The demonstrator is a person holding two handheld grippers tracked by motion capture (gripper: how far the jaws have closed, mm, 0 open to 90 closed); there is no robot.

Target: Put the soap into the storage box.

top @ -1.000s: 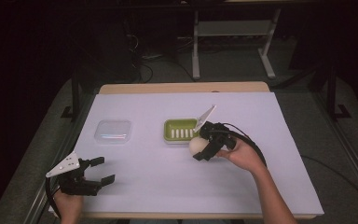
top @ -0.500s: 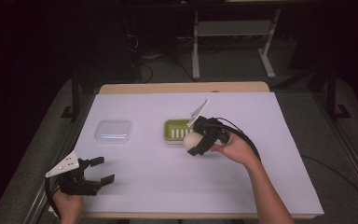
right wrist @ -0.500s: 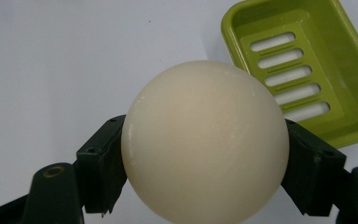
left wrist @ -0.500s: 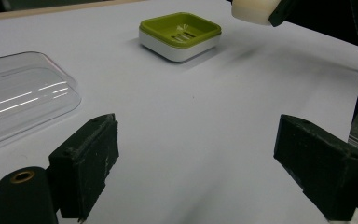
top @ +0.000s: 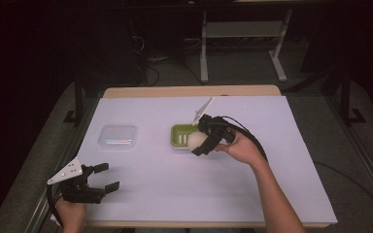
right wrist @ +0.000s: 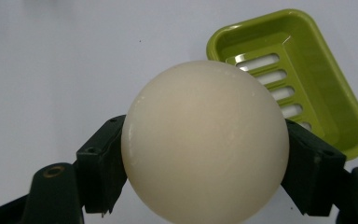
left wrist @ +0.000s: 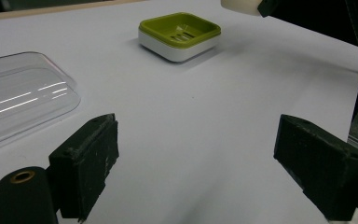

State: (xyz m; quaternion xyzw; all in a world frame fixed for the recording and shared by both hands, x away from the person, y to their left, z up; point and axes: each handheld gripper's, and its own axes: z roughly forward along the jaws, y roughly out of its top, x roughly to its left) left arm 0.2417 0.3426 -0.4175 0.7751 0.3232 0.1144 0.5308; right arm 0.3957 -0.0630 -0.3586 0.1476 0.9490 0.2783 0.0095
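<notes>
A cream round soap point(right wrist: 205, 140) sits clamped between the jaws of my right gripper point(top: 200, 141), held in the air at the near right edge of a green soap dish point(top: 180, 135). The dish point(right wrist: 298, 84) has a slotted floor and nothing lies in it. In the left gripper view the dish point(left wrist: 179, 35) stands far ahead, with the soap point(left wrist: 240, 5) at the top edge. My left gripper point(top: 104, 177) rests open near the table's front left corner, with nothing between its jaws.
A clear plastic lid point(top: 119, 136) lies flat left of the dish, and its edge point(left wrist: 23, 98) is close to my left gripper. White paper point(top: 281, 170) covers the table. Cables trail from both grippers.
My right gripper has carried the soap a little to the left and farther away, up to the dish's edge. The left gripper has stayed put.
</notes>
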